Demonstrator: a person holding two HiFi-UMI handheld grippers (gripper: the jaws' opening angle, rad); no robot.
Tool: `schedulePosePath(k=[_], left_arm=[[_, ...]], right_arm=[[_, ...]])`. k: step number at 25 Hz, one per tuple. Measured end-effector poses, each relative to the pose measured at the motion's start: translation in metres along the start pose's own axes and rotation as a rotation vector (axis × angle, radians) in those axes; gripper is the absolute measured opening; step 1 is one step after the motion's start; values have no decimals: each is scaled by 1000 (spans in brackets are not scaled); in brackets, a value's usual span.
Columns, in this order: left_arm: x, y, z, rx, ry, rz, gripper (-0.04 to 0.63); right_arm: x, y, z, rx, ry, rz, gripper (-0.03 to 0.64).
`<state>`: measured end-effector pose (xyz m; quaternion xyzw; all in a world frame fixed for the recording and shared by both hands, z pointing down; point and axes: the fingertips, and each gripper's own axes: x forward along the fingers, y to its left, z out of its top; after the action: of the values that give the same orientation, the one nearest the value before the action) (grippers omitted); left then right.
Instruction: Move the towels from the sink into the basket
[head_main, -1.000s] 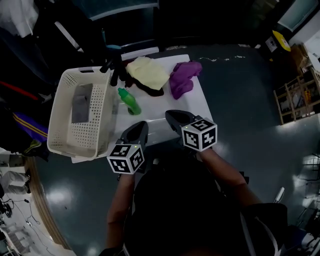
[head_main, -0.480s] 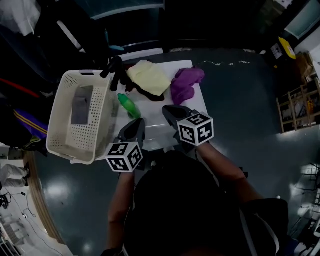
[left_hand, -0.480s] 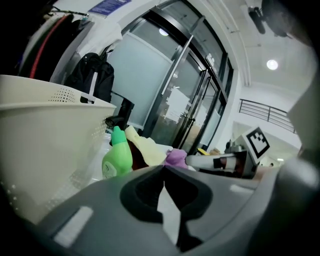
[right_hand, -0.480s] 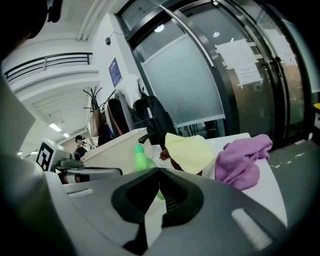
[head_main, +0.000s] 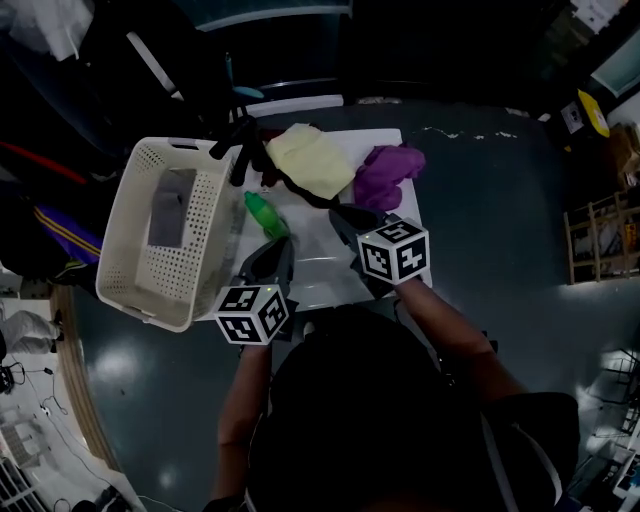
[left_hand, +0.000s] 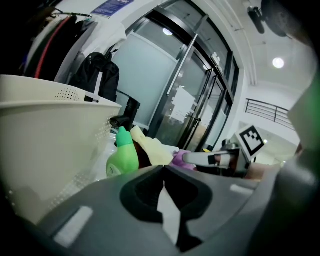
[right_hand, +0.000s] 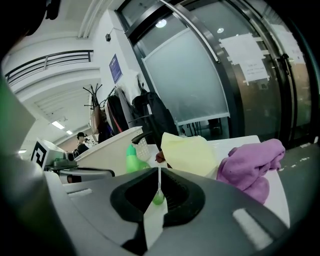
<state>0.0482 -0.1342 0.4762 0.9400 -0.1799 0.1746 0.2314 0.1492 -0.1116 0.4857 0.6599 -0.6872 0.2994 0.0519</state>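
Inside basket (head_main: 122, 232), one grey cloth (head_main: 168, 208)

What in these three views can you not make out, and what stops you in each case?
- Dark cloth: mostly under the yellow towel in all views; extent unclear.
- Basket contents: left gripper view shows only its outer wall.
- Grey item in the basket: head view too dim to identify.
- Sink bowl: head view, partly covered by cloths and too dim.
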Motion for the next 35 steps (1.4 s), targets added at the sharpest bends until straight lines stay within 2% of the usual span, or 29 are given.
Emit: schedulePosePath(k=[7, 18, 28, 31, 35], left_arm=[[2, 11, -1, -15, 0, 33, 8], [1, 28, -2, -67, -13, 103, 8], [-4, 40, -6, -111, -30, 155, 8], [-4, 42, -6, -120, -31, 165, 8], [-3, 44, -3, -125, -38, 176, 8]], right_arm=[[22, -6, 4, -47, 33, 23, 35], [53, -19, 10, -132, 74, 37, 104], [75, -33, 30, -254, 46, -4, 203], [81, -37, 28, -310, 61, -24, 247], [91, -39, 19, -333, 99, -20, 282]])
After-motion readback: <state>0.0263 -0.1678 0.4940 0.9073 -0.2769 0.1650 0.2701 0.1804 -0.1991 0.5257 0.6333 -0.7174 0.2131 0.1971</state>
